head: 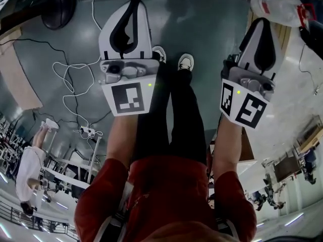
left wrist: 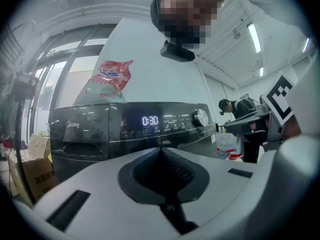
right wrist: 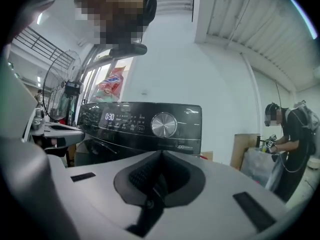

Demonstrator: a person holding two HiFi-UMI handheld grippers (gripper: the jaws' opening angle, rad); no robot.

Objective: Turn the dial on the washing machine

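The dark washing machine (left wrist: 85, 134) shows in both gripper views with its display lit. Its round silver dial (right wrist: 164, 124) sits right of the display, and it shows small at the panel's right end (left wrist: 201, 117) in the left gripper view. My left gripper (left wrist: 160, 150) is shut and empty, some way short of the panel. My right gripper (right wrist: 161, 154) is also shut with nothing in it, pointing just below the dial and apart from it. In the head view both grippers, left (head: 132, 6) and right (head: 262, 24), are held out over the floor; the machine is out of that view.
A red and white bag (left wrist: 109, 81) stands on top of the machine. A cardboard box (left wrist: 27, 176) is on its left, a fan (right wrist: 57, 86) beside it. Another person (right wrist: 289, 134) stands at the right. White cables (head: 75, 82) lie on the grey floor by my shoes (head: 185, 62).
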